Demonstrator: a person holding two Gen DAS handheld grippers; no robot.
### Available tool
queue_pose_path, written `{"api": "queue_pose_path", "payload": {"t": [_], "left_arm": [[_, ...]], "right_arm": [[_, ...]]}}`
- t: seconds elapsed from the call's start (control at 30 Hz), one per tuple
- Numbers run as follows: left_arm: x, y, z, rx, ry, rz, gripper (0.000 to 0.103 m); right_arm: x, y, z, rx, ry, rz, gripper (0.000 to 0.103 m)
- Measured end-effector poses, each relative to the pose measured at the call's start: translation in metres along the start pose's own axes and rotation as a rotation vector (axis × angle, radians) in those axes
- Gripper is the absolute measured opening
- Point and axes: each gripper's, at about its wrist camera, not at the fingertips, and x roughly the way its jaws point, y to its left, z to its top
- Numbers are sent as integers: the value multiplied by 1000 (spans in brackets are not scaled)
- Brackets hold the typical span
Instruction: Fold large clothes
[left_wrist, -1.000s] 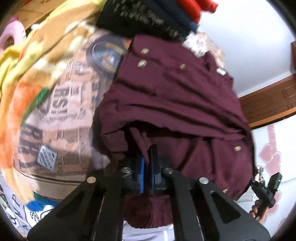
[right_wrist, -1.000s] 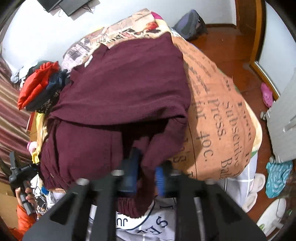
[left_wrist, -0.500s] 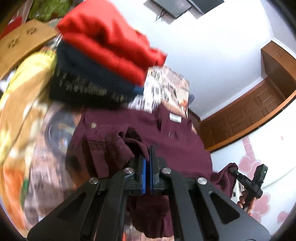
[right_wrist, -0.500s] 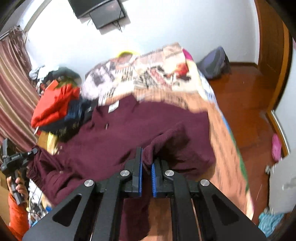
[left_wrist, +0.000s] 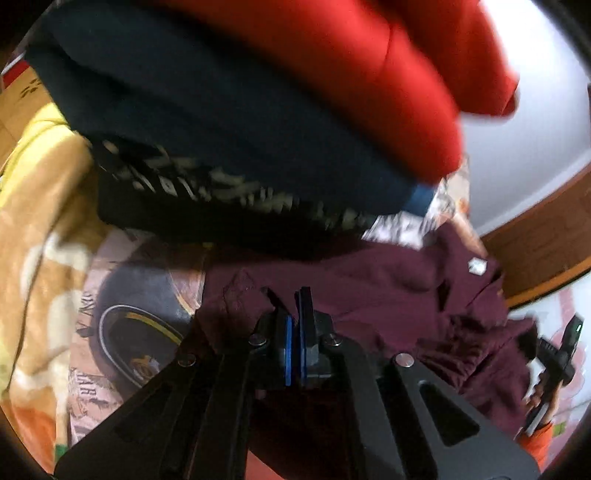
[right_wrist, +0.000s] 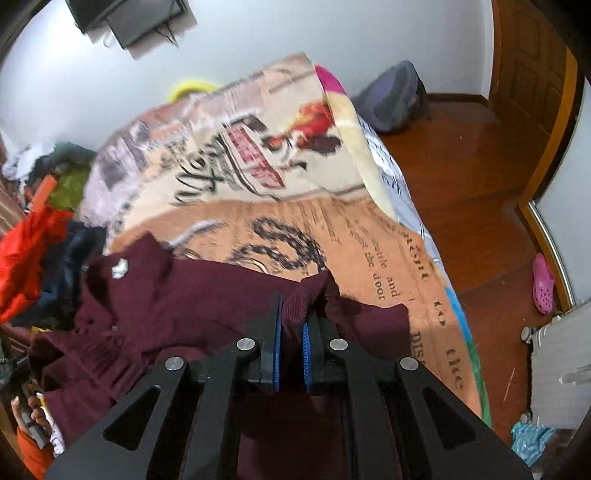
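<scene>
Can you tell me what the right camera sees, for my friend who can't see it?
The right tool pinches a fold of a dark red sweater lying on a bed blanket printed like a newspaper. Wooden floor shows on the right.

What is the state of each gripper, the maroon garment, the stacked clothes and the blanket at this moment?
left gripper: shut on the maroon garment's edge.
right gripper: shut on a fold of the maroon garment.
maroon garment: partly folded, bunched, lying on the blanket.
stacked clothes: folded, piled, red piece on top.
printed blanket: spread over the bed.
backpack: on the floor against the wall.
</scene>
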Motion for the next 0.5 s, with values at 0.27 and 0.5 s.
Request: {"api": "queue_pose_path", "payload": {"t": [0.27,0.5], "left_arm": [[-24,-37,-7,241,-14,149,8],[-73,-67,-20,376,-116,215,65]], "right_arm": [[-23,22,-7,-127,6,-86,21],[-76,44,-19,-215,-109,-134,56]]}}
